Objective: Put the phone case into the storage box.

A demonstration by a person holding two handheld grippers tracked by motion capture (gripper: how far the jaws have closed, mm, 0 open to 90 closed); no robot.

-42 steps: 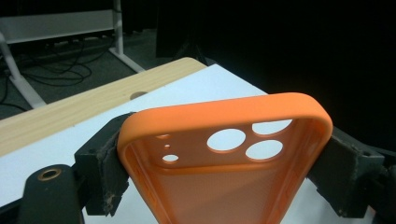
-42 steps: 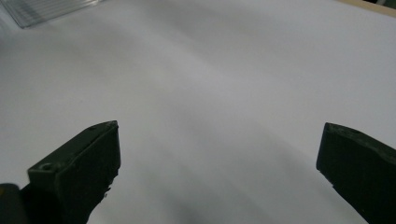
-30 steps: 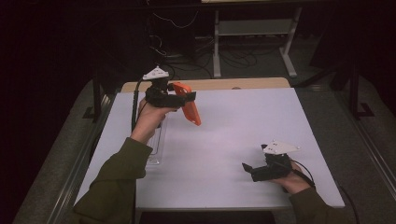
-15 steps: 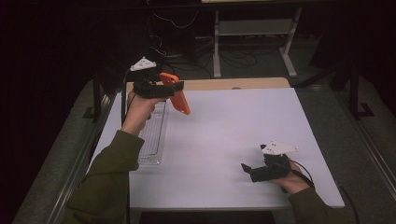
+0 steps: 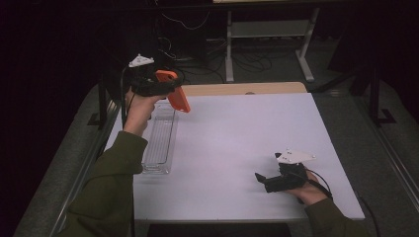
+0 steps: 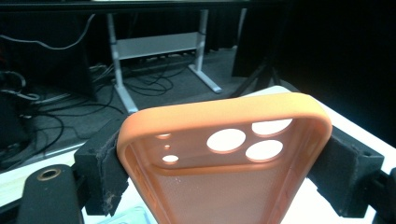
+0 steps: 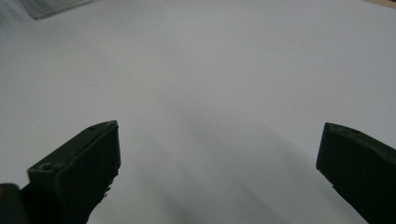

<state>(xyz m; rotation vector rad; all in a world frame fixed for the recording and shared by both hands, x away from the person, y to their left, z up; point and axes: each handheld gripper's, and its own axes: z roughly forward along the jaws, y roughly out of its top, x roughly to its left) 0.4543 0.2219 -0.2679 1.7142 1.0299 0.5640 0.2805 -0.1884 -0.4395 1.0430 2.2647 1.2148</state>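
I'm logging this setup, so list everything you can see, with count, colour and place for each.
phone case: one, orange, held in the air over the table's far left corner, camera holes visible
clear tray: one, transparent, long and narrow, lying along the table's left edge
table: one, white top, centre of the scene
wooden board: one, light brown, along the table's far edge
metal stand: one, grey, on the floor behind the table
cables: several, dark, on the floor behind
left tool: one, black, raised, jaws clamped on the case's sides
right tool: one, black, low at the table's near right, jaws apart, nothing between them
sleeves: two, olive green, at the bottom edge
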